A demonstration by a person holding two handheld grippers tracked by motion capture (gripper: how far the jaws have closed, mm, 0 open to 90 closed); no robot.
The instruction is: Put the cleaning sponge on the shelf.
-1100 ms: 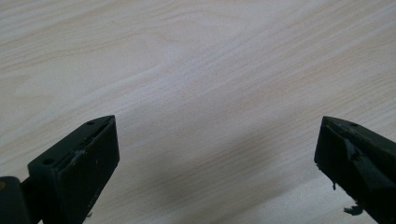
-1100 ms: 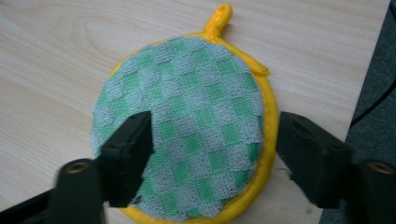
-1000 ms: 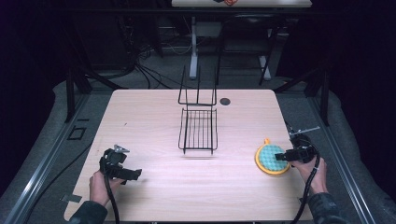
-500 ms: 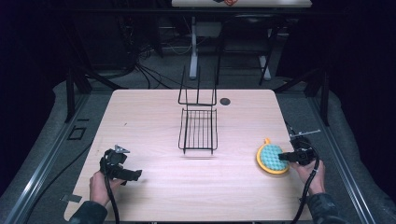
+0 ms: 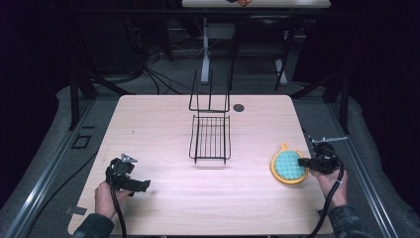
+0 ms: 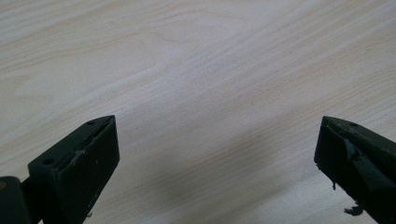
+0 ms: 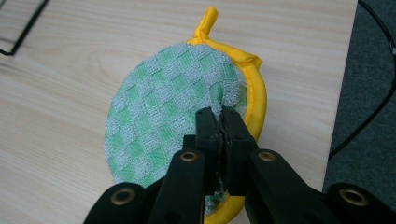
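On the pale wooden table [image 5: 163, 124]: one black wire rack [image 5: 210, 136], one round green-checked, yellow-rimmed cloth pad [image 7: 173, 112] pinched by the right tool [image 7: 220, 122], its jaws just closed; left tool [image 6: 215, 154] spread.

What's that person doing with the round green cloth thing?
A person at the table holds a claw in each hand. The right claw has just closed and pinches the edge of the round green pot holder with a yellow rim, near the table's right side. The left claw waits open over bare wood. A wire rack stands in the middle.
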